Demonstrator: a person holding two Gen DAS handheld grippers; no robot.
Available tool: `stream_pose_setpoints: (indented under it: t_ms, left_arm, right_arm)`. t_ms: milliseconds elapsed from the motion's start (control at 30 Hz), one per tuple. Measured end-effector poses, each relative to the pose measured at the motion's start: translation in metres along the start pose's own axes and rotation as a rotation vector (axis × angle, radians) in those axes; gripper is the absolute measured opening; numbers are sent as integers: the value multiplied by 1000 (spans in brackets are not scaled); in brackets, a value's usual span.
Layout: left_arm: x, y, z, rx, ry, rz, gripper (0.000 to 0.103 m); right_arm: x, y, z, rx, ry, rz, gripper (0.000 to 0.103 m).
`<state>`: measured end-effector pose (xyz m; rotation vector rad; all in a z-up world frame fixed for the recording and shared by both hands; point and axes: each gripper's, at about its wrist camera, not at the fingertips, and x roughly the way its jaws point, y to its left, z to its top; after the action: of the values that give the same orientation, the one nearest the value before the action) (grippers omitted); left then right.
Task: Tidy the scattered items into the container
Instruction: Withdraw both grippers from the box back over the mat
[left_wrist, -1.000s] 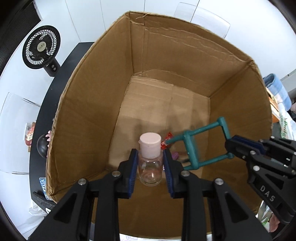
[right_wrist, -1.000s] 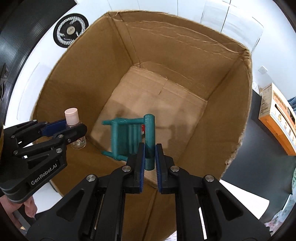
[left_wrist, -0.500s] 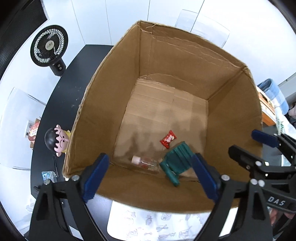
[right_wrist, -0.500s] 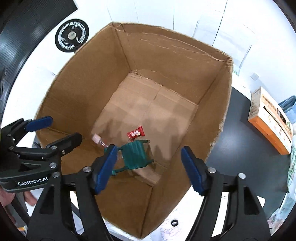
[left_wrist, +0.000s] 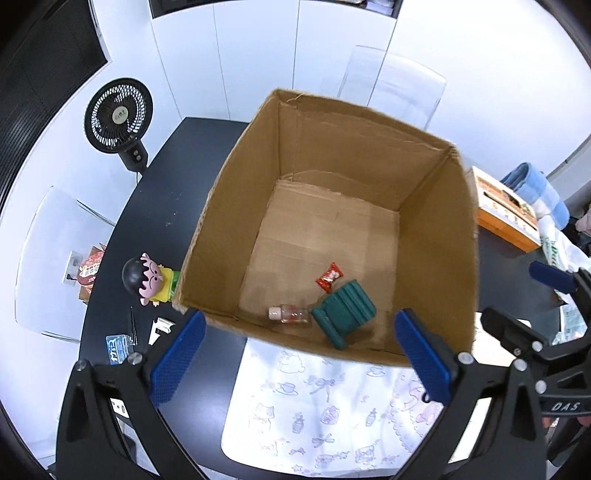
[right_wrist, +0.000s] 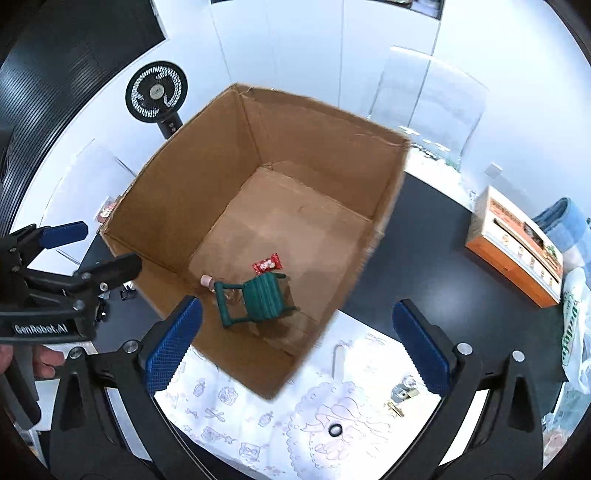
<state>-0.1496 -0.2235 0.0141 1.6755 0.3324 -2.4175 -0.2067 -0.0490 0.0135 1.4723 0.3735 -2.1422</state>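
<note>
The black desk (left_wrist: 192, 192) carries a tall open cardboard box (left_wrist: 436, 236), the container, standing partly on a printed white mat (left_wrist: 325, 406) at the desk's near edge. On the box floor, by its near wall, lie a green toy chair (left_wrist: 345, 314) on its side, a small clear bottle (left_wrist: 291, 314) with a pink cap just beside it, and a red candy wrapper (left_wrist: 329, 277) a little further in.

The left gripper (left_wrist: 299, 360) and the right gripper (right_wrist: 295, 341) both hang above the near rim; their jaws have just been opening and now stand wide, with nothing between them.

The drop looks done, so fetching is next. Left outside are a cartoon figure (left_wrist: 149, 282) against the box's left wall, a small ring (right_wrist: 335, 430) and a brass clasp (right_wrist: 400, 393) on the mat. These are tiny and flat, so they likely need a low, narrow pinch.
</note>
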Motion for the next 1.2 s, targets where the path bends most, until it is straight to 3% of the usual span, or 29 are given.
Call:
stream_pose_setpoints:
  t_ms: [267,667,1000,1200]
  left_arm:
    - [-18,-55,-32,60,2,-34,102]
    - [-18,-140,-82,130,36,-80,102]
    - [11,-188,-117,185,105,-59,102]
    - [44,-204,-137,167,168,-34,102]
  right_arm:
    - [-40,-48,-56,105,0,-13,103]
    - [-66,-122,-138,235,24,-58,103]
    - [-48,-161,-185,246,60,-64,103]
    - [-23,-176,-203,214,106,-44,103]
